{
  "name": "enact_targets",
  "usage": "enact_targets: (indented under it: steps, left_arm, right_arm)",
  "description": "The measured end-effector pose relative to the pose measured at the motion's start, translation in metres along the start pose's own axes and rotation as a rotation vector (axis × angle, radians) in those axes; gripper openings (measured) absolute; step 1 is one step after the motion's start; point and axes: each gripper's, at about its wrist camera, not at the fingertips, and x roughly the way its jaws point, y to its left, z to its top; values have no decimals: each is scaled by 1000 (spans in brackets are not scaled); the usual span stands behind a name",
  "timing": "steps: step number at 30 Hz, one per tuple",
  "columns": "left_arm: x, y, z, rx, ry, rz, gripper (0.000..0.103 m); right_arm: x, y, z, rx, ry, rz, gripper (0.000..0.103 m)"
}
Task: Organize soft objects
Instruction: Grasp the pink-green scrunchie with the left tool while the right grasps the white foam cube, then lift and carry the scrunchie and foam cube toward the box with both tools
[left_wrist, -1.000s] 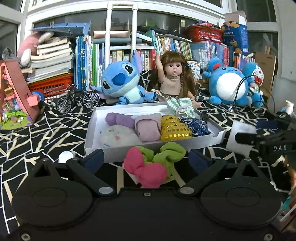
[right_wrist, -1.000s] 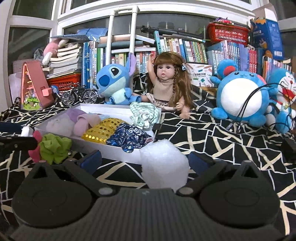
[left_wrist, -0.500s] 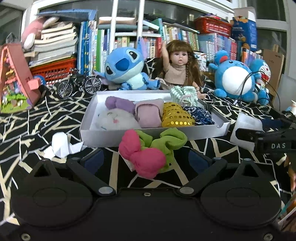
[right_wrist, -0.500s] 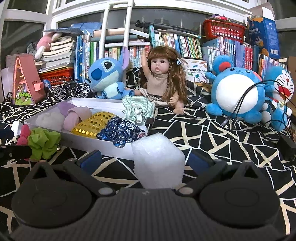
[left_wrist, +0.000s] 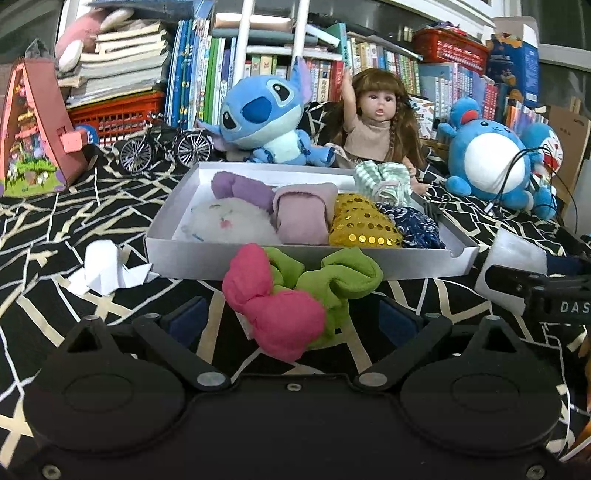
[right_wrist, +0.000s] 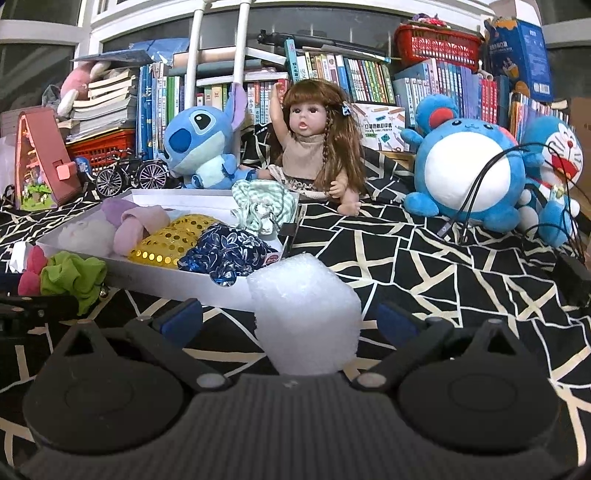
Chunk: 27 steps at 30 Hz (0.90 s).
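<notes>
Setting: home, a child's room or playroom. Evidence: far wall of crowded bookshelves (right_wrist: 332, 77); plush Stitch (left_wrist: 264, 118), doll (left_wrist: 373, 122) and round blue plush (right_wrist: 465, 166); toy bicycle (left_wrist: 162, 147) far left; black patterned cloth (right_wrist: 424, 258) underfoot.

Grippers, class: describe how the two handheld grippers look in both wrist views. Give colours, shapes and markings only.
Left gripper: smooth black body, two round discs, black linkage bars with silver rivets, blue pads on the jaws. Right gripper: same build, but with a ribbed grey centre; in the left view its side shows white letters "DAS".
</notes>
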Motion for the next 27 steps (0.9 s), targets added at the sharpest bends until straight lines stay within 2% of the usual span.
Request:
enact_targets:
  steps: [2, 4, 7, 9, 10, 12, 13, 15, 18, 27]
  left_arm:
    - [4, 0, 1, -15, 11, -1, 81]
    - [8, 0, 2, -33, 27, -18, 63]
    - [9, 2, 2, -62, 42, -23, 52]
    - [7, 5, 2, -74, 45, -33, 48]
    - [6, 6, 2, -79, 44, -37, 47]
    - [1, 8, 3, -81, 39, -43, 46]
    - [-1, 9, 4, -76, 32, -45, 46]
    - [-7, 9, 5, -62, 15, -42, 46]
    - [-13, 10, 8, -52, -6, -43, 46]
    - [-27, 16, 14, -55, -30, -57, 46]
  right_arm:
    - [2, -1, 0, 11, 4, 6, 103]
    - [3, -1, 1, 17, 6, 9, 103]
    - [6, -2, 2, 25, 10, 18, 103]
    - [6, -2, 3, 32, 9, 29, 98]
    - [7, -2, 3, 34, 11, 35, 95]
    - [6, -2, 5, 46, 8, 45, 79]
    - [5, -3, 6, 53, 7, 50, 75]
    - [3, -4, 9, 66, 8, 54, 56]
    - [0, -7, 13, 84, -4, 55, 52]
    - [-23, -20, 34, 143, -83, 51, 51]
